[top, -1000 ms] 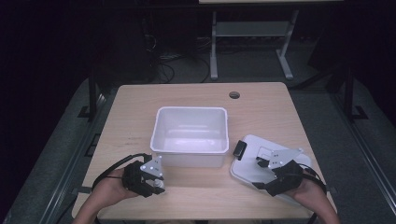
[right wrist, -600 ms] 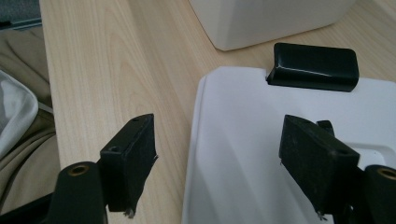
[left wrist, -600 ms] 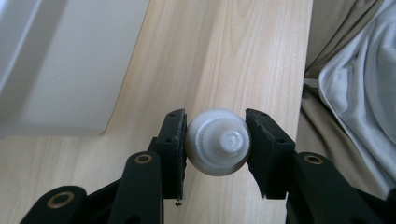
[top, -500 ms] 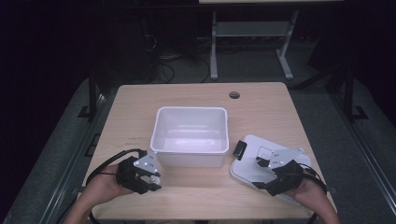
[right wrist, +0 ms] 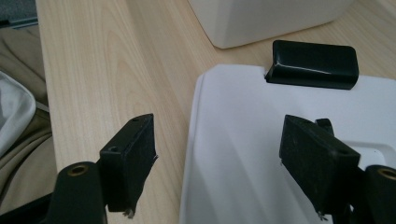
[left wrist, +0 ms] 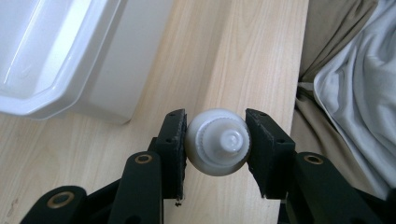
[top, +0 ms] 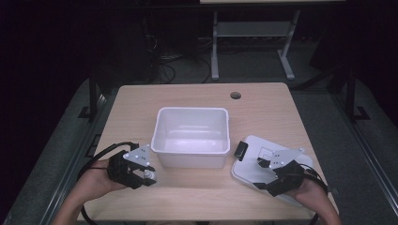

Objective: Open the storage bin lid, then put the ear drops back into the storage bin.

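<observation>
Bottle, small, white and capped, is gripped between the pads of the left gripper, near the table's front left corner. Its cap is seen end-on in the left gripper view, so its long axis runs along the jaws. The white bin lies just beyond and to the right of it, toward the table's middle, nearer this hand than the other; a lift over the near rim is probably what comes next. The right gripper is held with jaws spread wide and empty over the white lid at the front right corner.
</observation>
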A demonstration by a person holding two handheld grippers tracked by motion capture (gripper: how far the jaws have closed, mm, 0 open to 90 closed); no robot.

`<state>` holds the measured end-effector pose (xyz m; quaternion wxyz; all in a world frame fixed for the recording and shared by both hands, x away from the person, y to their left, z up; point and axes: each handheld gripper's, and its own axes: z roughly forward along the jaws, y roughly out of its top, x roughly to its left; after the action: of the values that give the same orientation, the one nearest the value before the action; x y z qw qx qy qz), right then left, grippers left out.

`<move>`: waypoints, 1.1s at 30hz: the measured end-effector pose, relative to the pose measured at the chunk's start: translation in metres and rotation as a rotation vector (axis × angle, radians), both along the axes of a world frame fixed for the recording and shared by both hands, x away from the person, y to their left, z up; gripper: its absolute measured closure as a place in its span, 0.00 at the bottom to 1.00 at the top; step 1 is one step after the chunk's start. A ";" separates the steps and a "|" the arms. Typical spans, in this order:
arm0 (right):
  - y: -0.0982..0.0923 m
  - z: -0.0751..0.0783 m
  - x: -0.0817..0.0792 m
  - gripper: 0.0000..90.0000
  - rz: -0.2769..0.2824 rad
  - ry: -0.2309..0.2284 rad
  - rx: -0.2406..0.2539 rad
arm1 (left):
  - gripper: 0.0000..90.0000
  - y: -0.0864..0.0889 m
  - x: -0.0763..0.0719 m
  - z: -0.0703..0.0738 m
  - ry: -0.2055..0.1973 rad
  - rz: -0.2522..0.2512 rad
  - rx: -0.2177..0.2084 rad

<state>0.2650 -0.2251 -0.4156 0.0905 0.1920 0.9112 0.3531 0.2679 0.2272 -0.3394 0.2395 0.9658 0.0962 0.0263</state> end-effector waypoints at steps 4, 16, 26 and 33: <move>0.001 0.000 0.000 0.29 -0.003 0.001 0.000 | 0.67 0.001 0.000 0.001 0.000 0.004 0.003; 0.001 0.002 -0.003 0.29 -0.001 -0.012 -0.011 | 0.67 0.003 -0.004 0.006 -0.017 0.012 0.002; 0.001 0.004 -0.005 0.29 0.005 -0.024 -0.013 | 0.67 0.006 -0.001 0.019 -0.027 0.013 -0.010; 0.000 0.003 -0.005 0.29 0.002 -0.023 -0.012 | 0.67 0.007 0.005 0.028 -0.034 0.022 -0.003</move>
<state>0.2599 -0.2249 -0.4131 0.1018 0.1862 0.9124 0.3499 0.2728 0.2344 -0.3112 0.2424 0.9637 0.1026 0.0450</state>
